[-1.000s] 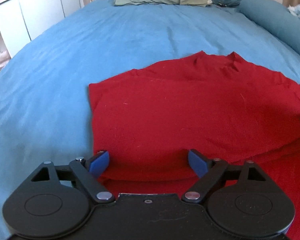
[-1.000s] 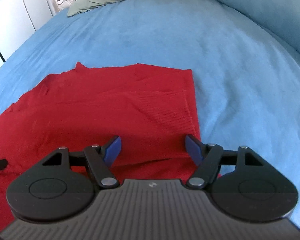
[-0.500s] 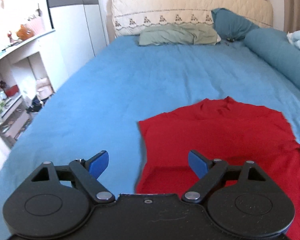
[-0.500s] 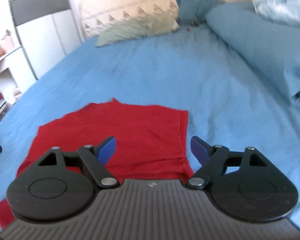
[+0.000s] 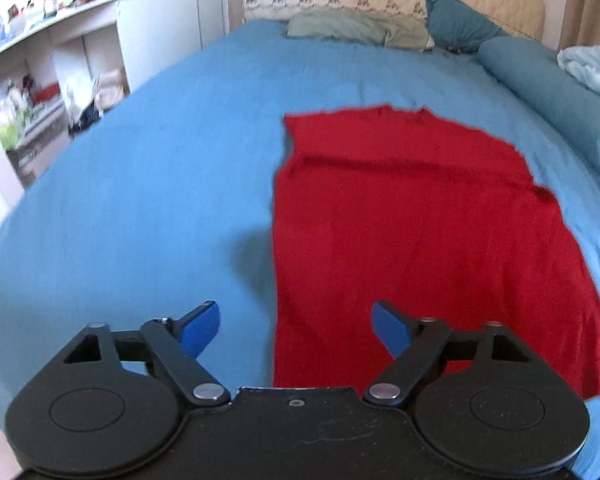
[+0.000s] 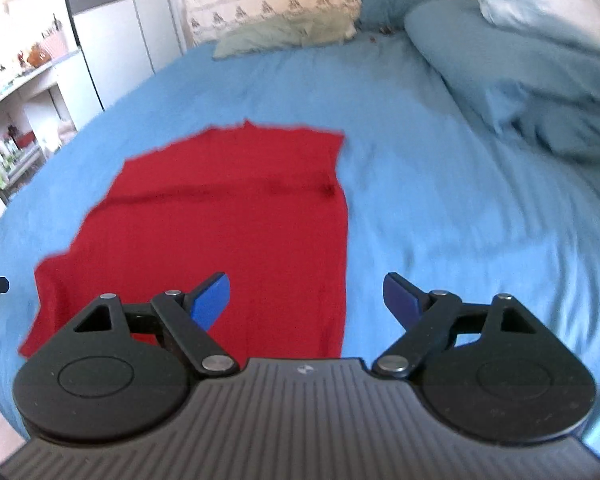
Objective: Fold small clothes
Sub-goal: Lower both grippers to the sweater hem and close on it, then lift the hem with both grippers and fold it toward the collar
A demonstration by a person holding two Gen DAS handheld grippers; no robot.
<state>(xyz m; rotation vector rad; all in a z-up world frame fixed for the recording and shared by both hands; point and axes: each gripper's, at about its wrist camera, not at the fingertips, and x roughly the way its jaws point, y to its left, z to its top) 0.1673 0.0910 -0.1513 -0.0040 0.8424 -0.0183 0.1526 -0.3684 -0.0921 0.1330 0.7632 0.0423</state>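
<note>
You are holding the left gripper (image 5: 294, 326) above the near left edge of the red garment (image 5: 412, 232), jaws spread wide and gripping nothing. You are holding the right gripper (image 6: 306, 300) above the garment's near right edge, likewise wide apart and empty. Neither set of blue pads (image 6: 212, 296) is touching cloth.

The red garment is lying flat on the blue bedsheet (image 5: 140, 208), well short of the green pillow (image 5: 356, 30) at the headboard. It is reading as a tidy upright rectangle with straight side edges. A dark crease line is running across it toward its far end, with a shorter band of cloth beyond, which suggests one layer is already lying over another (the blur is preventing a firm count of layers). The far edge is showing a small notch, possibly a neckline.

Judged from this, you are sitting partway through: at least one fold appears done and the piece is lying released. What is remaining, in my assessment, is a further fold to reduce it, probably near end toward far end, then smoothing.

The rolled blue duvet (image 6: 520, 64) beyond the garment's right side is lying well apart and is not interfering.
</note>
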